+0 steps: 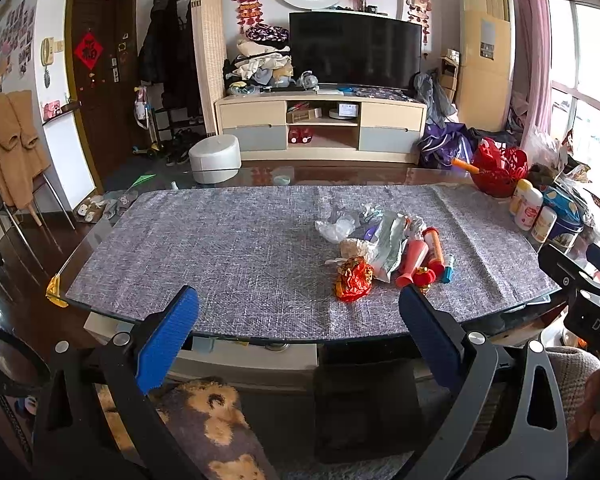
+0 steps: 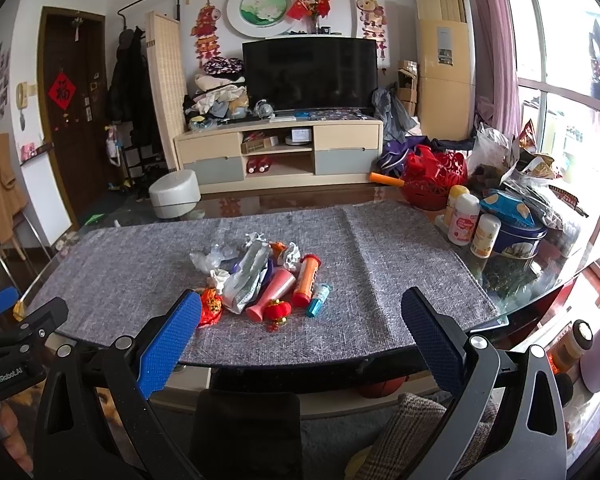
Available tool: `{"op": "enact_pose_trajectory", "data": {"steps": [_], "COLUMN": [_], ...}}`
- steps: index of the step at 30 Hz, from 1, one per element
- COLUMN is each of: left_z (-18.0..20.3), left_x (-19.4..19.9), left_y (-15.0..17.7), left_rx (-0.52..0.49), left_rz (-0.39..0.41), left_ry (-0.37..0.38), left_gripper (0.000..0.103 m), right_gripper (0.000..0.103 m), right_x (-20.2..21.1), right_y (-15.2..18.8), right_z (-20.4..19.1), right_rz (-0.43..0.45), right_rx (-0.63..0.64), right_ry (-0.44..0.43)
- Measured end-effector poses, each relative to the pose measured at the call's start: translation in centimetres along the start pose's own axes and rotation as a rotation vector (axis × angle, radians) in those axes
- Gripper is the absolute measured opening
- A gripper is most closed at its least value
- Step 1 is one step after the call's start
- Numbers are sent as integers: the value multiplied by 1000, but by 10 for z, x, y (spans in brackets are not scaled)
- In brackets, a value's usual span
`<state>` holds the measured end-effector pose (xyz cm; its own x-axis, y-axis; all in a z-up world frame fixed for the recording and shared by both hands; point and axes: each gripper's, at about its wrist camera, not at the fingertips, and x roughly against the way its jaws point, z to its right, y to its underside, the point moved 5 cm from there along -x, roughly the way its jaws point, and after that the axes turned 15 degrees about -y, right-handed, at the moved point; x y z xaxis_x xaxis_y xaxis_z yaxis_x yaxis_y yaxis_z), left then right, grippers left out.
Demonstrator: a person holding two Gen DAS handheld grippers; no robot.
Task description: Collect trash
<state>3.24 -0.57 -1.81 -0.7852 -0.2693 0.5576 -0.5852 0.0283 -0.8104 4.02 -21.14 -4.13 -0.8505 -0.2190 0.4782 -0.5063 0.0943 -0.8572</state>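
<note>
A pile of trash lies on the grey table mat: crumpled clear plastic, a silver wrapper, a red-gold foil wrapper, a pink cup, an orange tube and a small teal tube. It also shows in the right wrist view. My left gripper is open and empty at the table's near edge, left of the pile. My right gripper is open and empty, just short of the pile; its body also shows at the right edge of the left wrist view.
A red basket, several white bottles and a blue tin crowd the table's right end. The glass table edge runs just under my fingers. A chair with a brown coat stands at left.
</note>
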Motion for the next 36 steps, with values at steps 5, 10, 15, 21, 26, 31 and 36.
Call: {"op": "enact_pose_trajectory", "data": {"steps": [5,10,15,21,26,31,36], "left_z": [4,1,0,-1,-3,-7,-14], "left_x": [-2,-3,-2,-2,-4,-10,-22], "left_y": [0,0,-1,-2,-2,-3,-4], "left_rx": [-1,0,2,4,4,5,4], "left_rz": [-1,-1,3,5,9,6,9], "left_ry": [-3,-4,-5,-5,-12,-24,-46], "left_gripper": [95,95,95,95,95,95,95], "right_gripper": [100,100,100,100,100,100,100], "right_x": [0,1,4,5,8,6,2], "right_y": [0,0,-1,-3,-7,-10,-15], "right_z": [0,0,-1,0,3,9,22], "right_rz": [2,0,8,10,23,26,34], "right_rx": [0,-2,-1,-8,-15,-21,-4], "right_ry": [-1,-2,-2,2,5,9,70]}}
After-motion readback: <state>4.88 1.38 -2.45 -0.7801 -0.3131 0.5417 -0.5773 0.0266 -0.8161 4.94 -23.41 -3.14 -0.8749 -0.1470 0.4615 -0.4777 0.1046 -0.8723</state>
